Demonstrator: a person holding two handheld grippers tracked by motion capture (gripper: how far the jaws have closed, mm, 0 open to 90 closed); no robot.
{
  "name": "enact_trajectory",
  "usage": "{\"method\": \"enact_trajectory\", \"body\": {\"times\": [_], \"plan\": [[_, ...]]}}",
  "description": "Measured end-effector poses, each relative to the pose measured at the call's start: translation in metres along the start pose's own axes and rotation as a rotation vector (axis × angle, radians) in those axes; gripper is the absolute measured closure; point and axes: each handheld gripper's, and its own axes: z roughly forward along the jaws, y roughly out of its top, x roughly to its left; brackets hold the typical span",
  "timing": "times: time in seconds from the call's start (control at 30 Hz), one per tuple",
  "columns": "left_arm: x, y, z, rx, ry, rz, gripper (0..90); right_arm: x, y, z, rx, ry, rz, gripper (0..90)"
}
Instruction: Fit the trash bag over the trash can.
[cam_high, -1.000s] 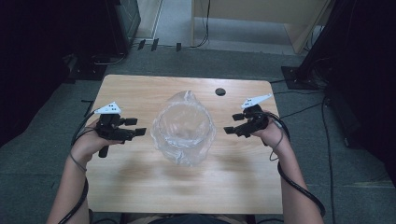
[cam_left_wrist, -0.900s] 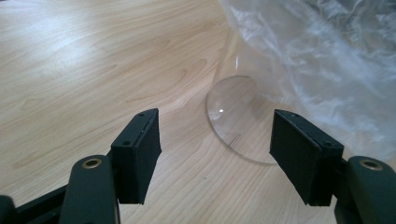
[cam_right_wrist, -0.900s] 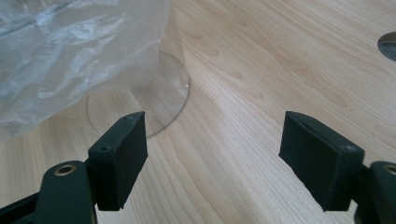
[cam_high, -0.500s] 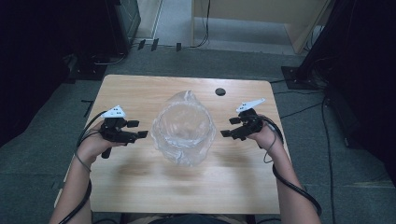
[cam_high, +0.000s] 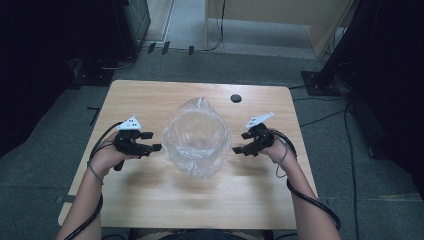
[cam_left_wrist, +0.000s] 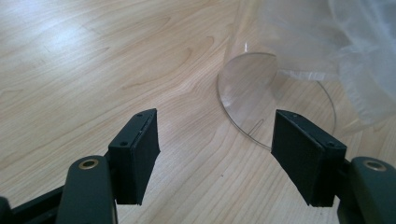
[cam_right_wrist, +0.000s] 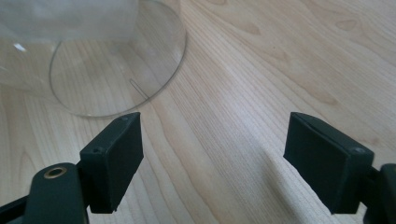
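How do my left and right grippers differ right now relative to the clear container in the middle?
The left gripper sits at the clear container's left flank, jaw tips nearly at its wall; the right gripper sits at the opposite flank with a slightly wider gap. In the left gripper view the container base lies ahead between the jaws; in the right gripper view it lies off past the left jaw. Both are open, empty, low over the wooden table.

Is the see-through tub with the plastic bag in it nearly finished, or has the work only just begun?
Only just begun, it seems. The clear tub stands mid-table with the plastic bag draped loosely in and over it. The left gripper and the right gripper flank it, jaws open, holding nothing, neither touching it. In the right gripper view the jaws have just been opening with nothing between them. Gripping the bag or tub is all still ahead.
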Motion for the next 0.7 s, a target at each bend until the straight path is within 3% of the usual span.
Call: {"method": "enact_trajectory", "body": {"times": [0.5,0.7], "plan": [[0.005,-0.019,0.02,0.065,0.017,-0.006,31.0,-0.004,-0.011,0.016,0.028,-0.021,0.015,19.3],[0.008,-0.028,0.03,0.095,0.022,0.024,30.0,-0.003,-0.012,0.022,0.035,-0.019,0.01,19.2]]}}
